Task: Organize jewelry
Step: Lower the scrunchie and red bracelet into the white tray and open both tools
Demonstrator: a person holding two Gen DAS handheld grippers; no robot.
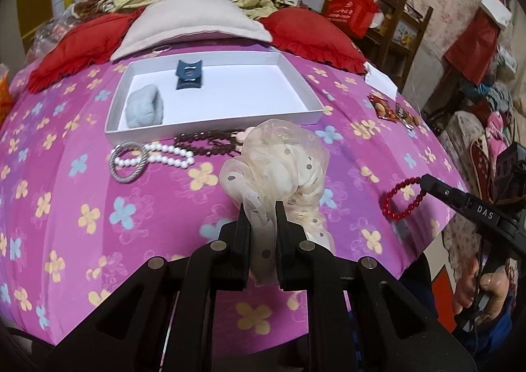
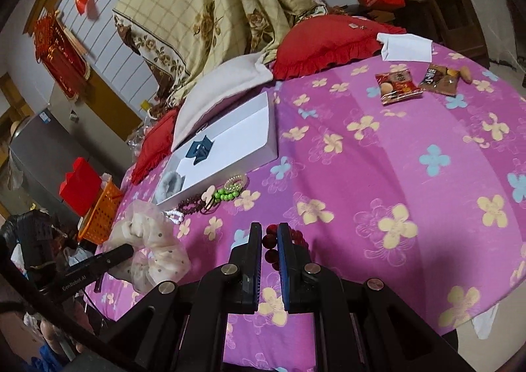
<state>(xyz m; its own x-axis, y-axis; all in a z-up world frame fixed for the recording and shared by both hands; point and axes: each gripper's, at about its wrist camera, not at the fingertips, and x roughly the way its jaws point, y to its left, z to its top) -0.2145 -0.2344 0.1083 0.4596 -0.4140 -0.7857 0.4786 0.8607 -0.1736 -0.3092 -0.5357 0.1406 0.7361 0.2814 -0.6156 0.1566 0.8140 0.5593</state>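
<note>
My left gripper [image 1: 261, 206] is shut on a cream dotted organza scrunchie [image 1: 279, 161], held just above the pink flowered cloth; the scrunchie also shows in the right wrist view [image 2: 154, 240]. My right gripper [image 2: 269, 234] is shut on a red bead bracelet [image 2: 271, 240], which shows in the left wrist view [image 1: 402, 199]. A white box [image 1: 210, 127] lies ahead, holding a grey-blue fluffy scrunchie [image 1: 144, 107] and a dark blue clip [image 1: 189, 74]. In front of the box lie a white pearl bracelet [image 1: 171, 153], a silver ring bangle [image 1: 128, 161] and a dark brown bead strand [image 1: 210, 141].
A green bead bracelet [image 2: 227, 194] and a pale bracelet [image 2: 236, 181] lie by the box's near corner. Snack packets [image 2: 399, 87] and a white paper bag [image 2: 407, 48] lie at the right. Red cushions [image 1: 315, 33] and a pale pillow [image 1: 194, 23] are behind the box. An orange basket [image 2: 102, 214] stands off the left edge.
</note>
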